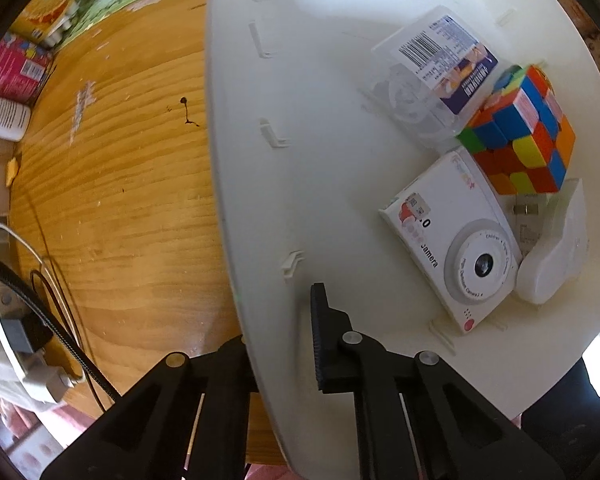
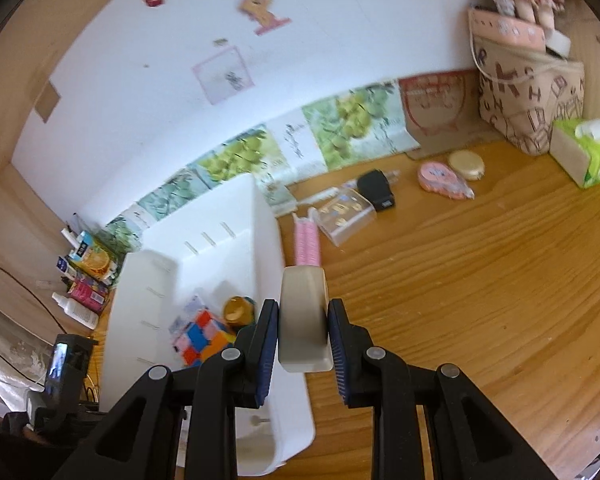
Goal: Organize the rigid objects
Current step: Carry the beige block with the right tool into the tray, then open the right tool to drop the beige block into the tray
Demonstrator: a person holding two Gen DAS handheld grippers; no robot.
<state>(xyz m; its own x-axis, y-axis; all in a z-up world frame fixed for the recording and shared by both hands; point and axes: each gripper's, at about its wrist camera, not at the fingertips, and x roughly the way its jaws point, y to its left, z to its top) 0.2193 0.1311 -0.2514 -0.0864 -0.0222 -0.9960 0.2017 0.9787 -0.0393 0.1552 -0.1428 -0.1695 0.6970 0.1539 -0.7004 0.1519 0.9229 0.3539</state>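
Left wrist view: the left claw straddles the near wall of the white bin, one finger outside, one inside; whether it presses the wall cannot be told. Inside the bin lie a puzzle cube, a toy camera, a clear box and a white case, clustered together.

Right wrist view: the right claw clamps a beige block over the bin's right wall. On the wooden worktop beyond lie a pink comb and a clear case.
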